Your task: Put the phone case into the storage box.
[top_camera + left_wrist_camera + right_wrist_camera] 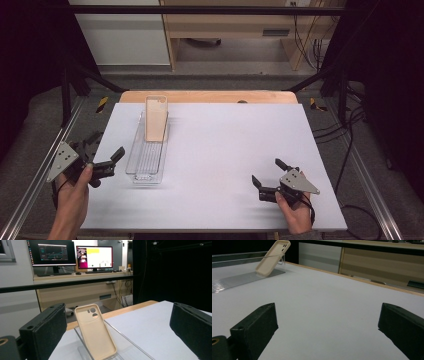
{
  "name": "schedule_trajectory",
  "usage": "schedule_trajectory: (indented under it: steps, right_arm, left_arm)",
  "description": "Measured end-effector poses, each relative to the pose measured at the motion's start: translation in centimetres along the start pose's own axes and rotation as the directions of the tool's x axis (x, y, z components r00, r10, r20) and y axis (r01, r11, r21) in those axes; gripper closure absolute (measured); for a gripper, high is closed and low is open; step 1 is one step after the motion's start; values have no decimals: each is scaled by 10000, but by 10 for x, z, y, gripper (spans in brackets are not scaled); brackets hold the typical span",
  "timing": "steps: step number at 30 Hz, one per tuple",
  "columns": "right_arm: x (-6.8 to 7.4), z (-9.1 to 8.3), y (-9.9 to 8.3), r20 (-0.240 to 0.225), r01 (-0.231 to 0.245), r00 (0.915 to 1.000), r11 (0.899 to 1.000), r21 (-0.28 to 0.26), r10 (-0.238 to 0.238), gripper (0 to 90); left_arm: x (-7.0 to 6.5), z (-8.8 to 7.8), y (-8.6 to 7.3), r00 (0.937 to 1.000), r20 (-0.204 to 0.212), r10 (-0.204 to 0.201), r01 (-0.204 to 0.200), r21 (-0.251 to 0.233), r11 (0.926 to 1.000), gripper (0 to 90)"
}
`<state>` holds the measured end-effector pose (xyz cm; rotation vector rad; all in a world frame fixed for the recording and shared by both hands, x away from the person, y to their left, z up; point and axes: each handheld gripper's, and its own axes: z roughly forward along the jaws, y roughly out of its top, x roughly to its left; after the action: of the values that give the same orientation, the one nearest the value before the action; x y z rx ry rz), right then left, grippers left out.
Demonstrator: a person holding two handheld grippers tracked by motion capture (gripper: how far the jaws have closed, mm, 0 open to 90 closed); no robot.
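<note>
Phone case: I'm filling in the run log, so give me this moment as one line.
phone case: leaning on far end of clear tray | left gripper: open, beside tray | right gripper: open, over bare table

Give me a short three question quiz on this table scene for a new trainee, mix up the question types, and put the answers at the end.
1. True or false: the phone case lies flat on the table.
2. What holds the phone case? A) a clear tray B) a bowl C) a gripper
3. Fill in: the left gripper and the right gripper both have their jaws ____.

Key: 1 false, it leans tilted inside the clear tray; 2 A; 3 open.
</note>
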<state>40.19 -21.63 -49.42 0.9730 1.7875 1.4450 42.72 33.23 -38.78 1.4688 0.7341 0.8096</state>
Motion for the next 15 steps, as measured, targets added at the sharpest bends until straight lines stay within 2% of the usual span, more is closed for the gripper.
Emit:
schedule_trajectory:
  steps: [15]
  right_arm:
    - [0,0,0,27,-17,10000,10000,19,17,23]
  left_arm:
    - [-4,-7,-21,9997,44,-225,224,119,9997,9]
